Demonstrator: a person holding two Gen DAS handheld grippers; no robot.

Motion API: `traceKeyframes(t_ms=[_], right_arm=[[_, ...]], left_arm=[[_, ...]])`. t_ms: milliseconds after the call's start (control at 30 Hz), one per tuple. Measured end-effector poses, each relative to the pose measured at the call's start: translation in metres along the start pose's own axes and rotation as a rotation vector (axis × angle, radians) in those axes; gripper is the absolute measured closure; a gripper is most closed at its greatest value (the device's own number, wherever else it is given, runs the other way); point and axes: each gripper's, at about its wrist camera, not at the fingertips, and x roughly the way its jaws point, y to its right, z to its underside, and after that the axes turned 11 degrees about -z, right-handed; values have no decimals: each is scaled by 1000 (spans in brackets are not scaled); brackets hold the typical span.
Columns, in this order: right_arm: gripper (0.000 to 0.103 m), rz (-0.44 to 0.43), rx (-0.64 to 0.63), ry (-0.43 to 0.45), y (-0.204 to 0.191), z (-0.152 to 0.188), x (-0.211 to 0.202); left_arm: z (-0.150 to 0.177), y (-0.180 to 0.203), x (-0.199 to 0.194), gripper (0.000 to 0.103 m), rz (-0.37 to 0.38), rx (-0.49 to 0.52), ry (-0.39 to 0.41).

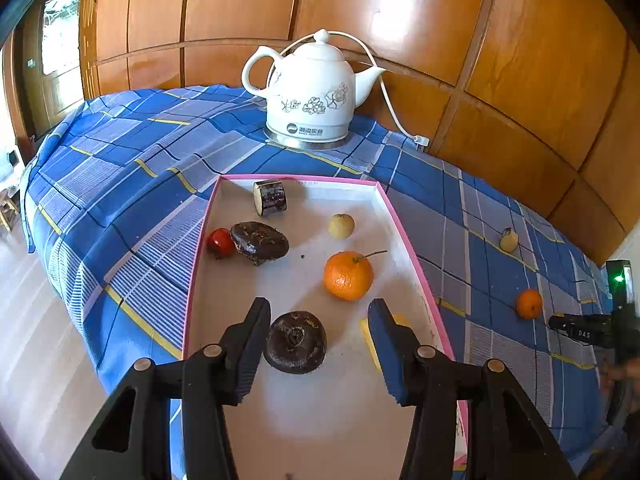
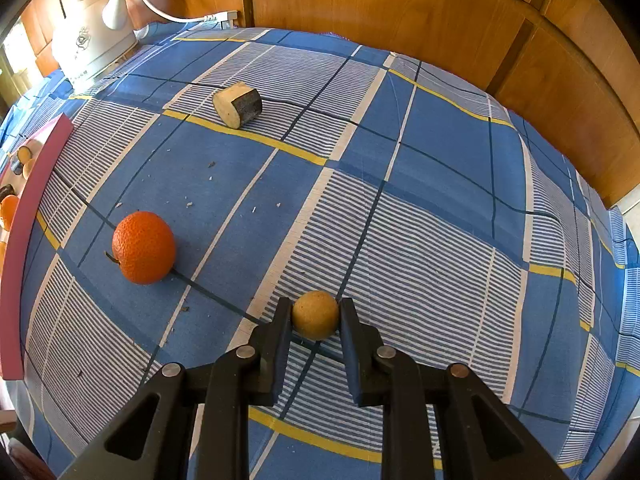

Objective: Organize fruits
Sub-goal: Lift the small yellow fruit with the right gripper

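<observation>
Left gripper point(image 1: 319, 342) is spread wide over the pink-edged tray point(image 1: 404, 232), low centre of the left wrist view. A dark round fruit point(image 1: 296, 342) lies on the tray floor between the jaws, just beside the left finger point(image 1: 250, 348), well clear of the right one; nothing gripped. A yellow item point(image 1: 370, 344) shows partly behind the right finger, can't tell what it is.

Also in the tray: orange w/ stem point(image 1: 348, 276) mid-frame, small tan fruit point(image 1: 341, 226) above it, another dark fruit point(image 1: 260, 242) touching a red fruit point(image 1: 220, 243) by the left wall, cut log piece point(image 1: 270, 198) near the far wall. White kettle point(image 1: 308, 92) stands top centre on the blue checked cloth point(image 1: 132, 168).

Right gripper point(image 2: 315, 312), bottom centre of the right wrist view, has its fingers closed against both sides of a small tan round fruit point(image 2: 315, 315) resting on the cloth. To the left of it sits a 2nd orange point(image 2: 144, 247), well apart. A 2nd log piece point(image 2: 238, 105) lies upper left, tray edge at far left.
</observation>
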Motion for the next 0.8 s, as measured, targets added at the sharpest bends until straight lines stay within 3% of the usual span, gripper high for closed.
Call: traceKeyframes(t_ms=[800], right_arm=[[80, 15, -15, 5, -2, 0, 0]], left_arm=[[10, -1, -5, 46, -36, 10, -1]])
